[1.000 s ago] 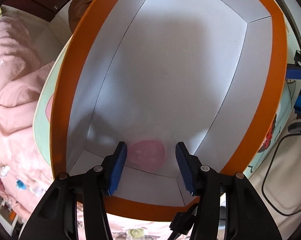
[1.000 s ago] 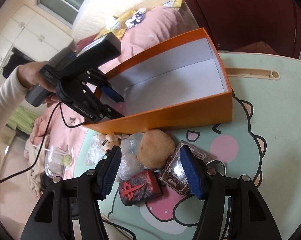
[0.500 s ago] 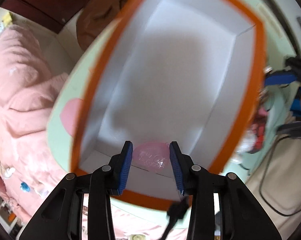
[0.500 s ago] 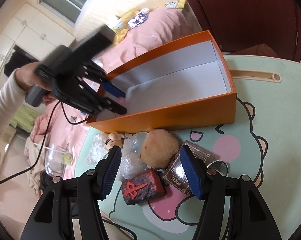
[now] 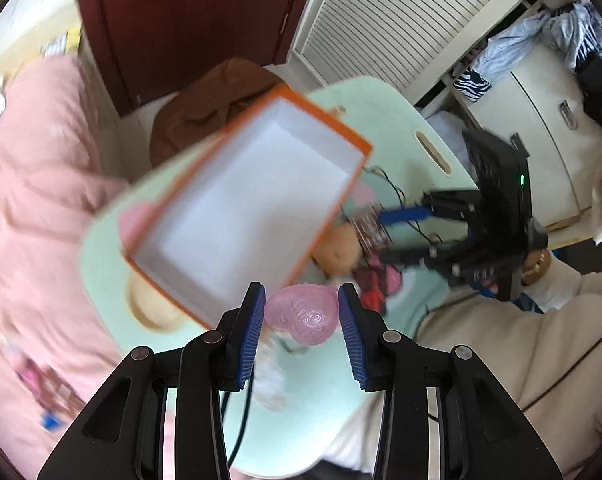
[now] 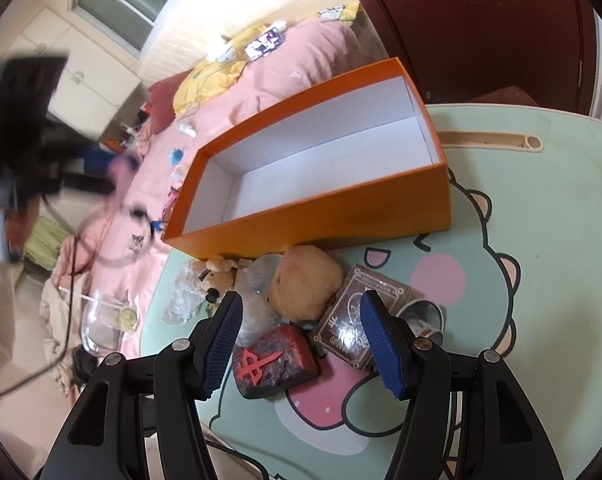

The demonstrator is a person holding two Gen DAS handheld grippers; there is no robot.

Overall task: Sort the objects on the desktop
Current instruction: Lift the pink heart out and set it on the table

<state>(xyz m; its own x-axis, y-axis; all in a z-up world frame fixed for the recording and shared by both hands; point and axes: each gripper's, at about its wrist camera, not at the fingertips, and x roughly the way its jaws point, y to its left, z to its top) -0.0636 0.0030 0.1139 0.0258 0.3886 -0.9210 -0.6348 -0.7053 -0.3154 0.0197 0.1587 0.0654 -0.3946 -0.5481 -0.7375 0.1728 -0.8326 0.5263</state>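
The left-wrist view is smeared by motion blur, so the pile of small things at the far side of the worktop (image 5: 341,392) cannot be told apart there. The left gripper (image 5: 301,320) points steeply down, and its jaws have just been closing; they now clamp a pink translucent heart-shaped piece (image 5: 305,314) between the blue pads, held in the air near the corner of the orange box (image 5: 325,224). The box's white inside looks bare. In the right-wrist view the left gripper is only a dark blur at the left edge, with a pink smudge at its tip.

The right gripper (image 6: 305,336) hangs tilted downward over the pile, jaws apart with nothing between the pads. Under it lie a red-and-black block with a red mark (image 6: 275,362), a tan round plush (image 6: 305,282) and a brown patterned card box (image 6: 359,316), which partly hides a small cup-like thing. Clear wrapped pieces (image 6: 185,296) beside the plush are hard to make out. All sit just in front of the orange box on the green cartoon mat (image 6: 521,320).
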